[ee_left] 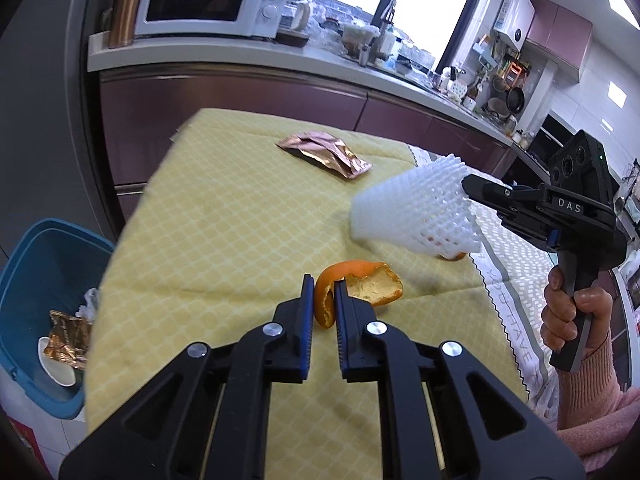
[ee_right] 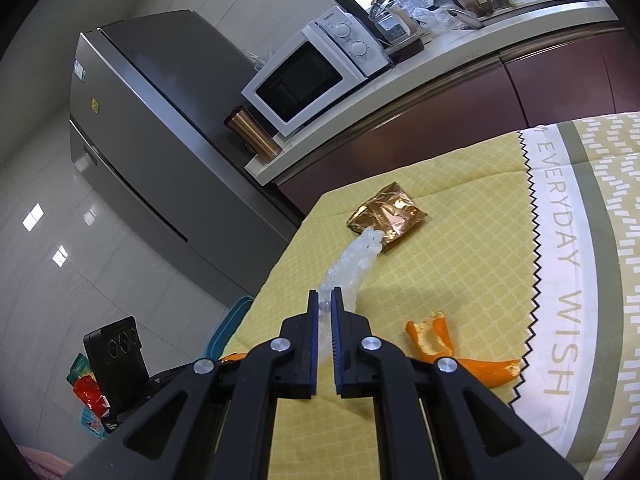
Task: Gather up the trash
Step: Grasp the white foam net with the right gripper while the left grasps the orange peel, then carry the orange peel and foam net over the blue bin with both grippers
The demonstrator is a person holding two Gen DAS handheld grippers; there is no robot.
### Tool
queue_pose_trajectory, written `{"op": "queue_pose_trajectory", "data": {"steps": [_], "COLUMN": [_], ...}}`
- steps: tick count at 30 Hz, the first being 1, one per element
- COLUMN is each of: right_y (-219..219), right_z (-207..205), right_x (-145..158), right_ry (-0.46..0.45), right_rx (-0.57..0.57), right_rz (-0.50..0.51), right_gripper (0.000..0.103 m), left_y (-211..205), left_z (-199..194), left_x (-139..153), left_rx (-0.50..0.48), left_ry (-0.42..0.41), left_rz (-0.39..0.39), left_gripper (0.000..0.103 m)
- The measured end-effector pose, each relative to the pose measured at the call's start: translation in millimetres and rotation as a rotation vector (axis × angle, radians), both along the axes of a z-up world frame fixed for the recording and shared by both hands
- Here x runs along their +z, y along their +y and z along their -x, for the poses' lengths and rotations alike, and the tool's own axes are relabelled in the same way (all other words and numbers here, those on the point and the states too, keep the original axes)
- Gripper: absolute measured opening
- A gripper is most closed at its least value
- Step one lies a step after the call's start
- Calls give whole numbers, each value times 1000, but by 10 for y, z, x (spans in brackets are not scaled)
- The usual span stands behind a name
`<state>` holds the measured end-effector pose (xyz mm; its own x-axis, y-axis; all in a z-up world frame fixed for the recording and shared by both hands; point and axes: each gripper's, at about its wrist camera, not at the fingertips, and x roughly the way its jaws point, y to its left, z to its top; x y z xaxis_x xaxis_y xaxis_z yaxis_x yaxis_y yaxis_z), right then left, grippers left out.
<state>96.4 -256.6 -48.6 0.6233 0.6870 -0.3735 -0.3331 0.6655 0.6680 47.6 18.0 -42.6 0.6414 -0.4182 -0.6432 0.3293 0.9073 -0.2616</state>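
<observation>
While each tool clamps trash, a gold wrapper lies beyond on the cloth.

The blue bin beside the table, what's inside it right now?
Inside the blue bin lie a crumpled gold wrapper, a pale curved scrap and something white and crinkly. The table edge covers the bin's right part, and anything beneath those pieces is hidden.
</observation>
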Motion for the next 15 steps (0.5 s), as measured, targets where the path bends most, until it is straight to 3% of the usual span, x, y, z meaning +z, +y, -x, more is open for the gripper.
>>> {"op": "queue_pose_trajectory", "data": {"steps": [15], "right_y": [274], "right_z": [38], "right_x": [148], "right_ry": [-29], "right_rx": [76], "right_rz": [-37], "right_gripper": [5], "left_y": [464], "left_z": [186], "left_x": [93], "left_rx": [80], "left_ry": [-20], "left_rz": [6], "left_gripper": [10]}}
